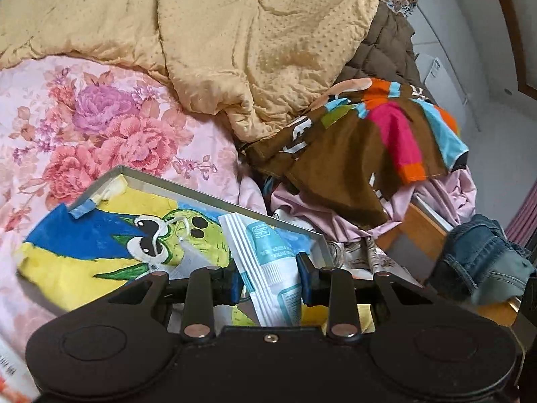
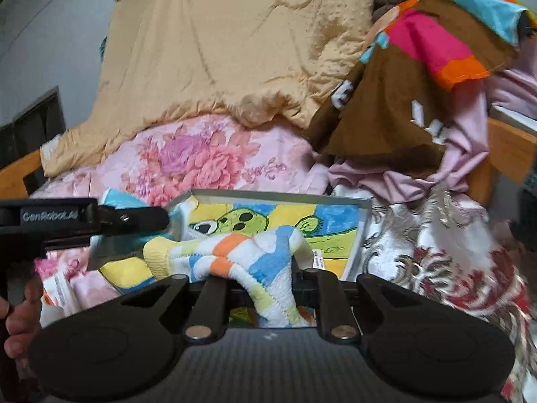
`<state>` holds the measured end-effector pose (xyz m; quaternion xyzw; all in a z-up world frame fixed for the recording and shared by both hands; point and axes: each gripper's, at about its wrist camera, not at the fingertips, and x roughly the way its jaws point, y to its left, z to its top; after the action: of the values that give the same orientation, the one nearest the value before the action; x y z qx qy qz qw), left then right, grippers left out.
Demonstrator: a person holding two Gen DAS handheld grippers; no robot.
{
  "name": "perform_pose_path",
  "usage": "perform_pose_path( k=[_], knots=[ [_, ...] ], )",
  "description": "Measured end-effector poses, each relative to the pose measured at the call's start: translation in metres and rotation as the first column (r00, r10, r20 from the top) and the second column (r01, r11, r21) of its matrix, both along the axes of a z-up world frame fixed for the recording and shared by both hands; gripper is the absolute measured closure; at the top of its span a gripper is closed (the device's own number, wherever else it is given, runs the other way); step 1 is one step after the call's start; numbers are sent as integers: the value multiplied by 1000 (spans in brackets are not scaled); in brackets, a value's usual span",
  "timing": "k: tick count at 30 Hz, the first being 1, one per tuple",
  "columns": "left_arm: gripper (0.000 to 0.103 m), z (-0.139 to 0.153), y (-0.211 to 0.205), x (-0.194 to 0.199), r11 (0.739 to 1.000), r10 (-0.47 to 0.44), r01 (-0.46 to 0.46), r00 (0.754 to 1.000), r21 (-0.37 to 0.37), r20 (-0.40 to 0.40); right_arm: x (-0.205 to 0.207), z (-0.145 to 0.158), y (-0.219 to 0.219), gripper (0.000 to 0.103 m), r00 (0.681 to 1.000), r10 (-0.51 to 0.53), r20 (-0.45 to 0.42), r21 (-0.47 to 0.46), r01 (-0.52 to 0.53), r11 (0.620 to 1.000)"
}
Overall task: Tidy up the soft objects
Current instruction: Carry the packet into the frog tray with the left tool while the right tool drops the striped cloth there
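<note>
Striped terry cloth, a small sock or mitt [image 2: 241, 262] in white, blue, orange and yellow, sits clamped in the right gripper [image 2: 260, 285], whose fingers are clenched on its middle so that both ends droop; it hangs low in the centre of the right view, just above a shallow grey box [image 2: 282, 197] lined with a bright cartoon picture. That hold looks chosen for carrying the cloth over the box rim, which I judge to be where the soft things are being gathered. The left gripper [image 1: 268, 278] grips a white and teal packet [image 1: 268, 262] between its blue fingers [image 1: 303, 278], pinched near the packet's lower half at the bottom centre of the left view, again over the box [image 1: 188, 186]. In the right view the same gripper enters from the left edge, level with the box's near corner. The box rests on a bed with a pink flowered sheet [image 1: 100, 117], and a tan quilt [image 1: 235, 40] is heaped across the upper frame. At the right lie a brown garment with coloured blocks [image 1: 386, 134] and lilac cloth [image 1: 446, 194], still unsorted. Both gripper bodies hide the near part of the box, so what else lies inside cannot be told. The packet's print is too small to read, and whether the striped piece touches the box floor is unclear.
</note>
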<state>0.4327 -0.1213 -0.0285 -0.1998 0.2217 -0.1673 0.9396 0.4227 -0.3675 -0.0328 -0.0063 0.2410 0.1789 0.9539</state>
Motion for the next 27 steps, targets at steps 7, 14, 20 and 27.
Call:
perform_pose_path(
  k=[7,14,20,27],
  knots=[
    [69,-24,-4,24,1000,2,-1,999,20,-35,23,-20,13,86,999,34,-18,-86,-35,996],
    [68,-45,-3,43,1000,15,-14,991,6,-135,34,-31,24,81,997,63,-39,-195,-69,978],
    [65,-49,-13,58,997,-3,22,973,81,-230,39,-34,34,71,996,67,-64,-288,-83,954],
    [62,-51,-20,61,992,-12,43,967,118,-253,28,-31,29,42,996,46,-70,-382,-69,921]
  ],
)
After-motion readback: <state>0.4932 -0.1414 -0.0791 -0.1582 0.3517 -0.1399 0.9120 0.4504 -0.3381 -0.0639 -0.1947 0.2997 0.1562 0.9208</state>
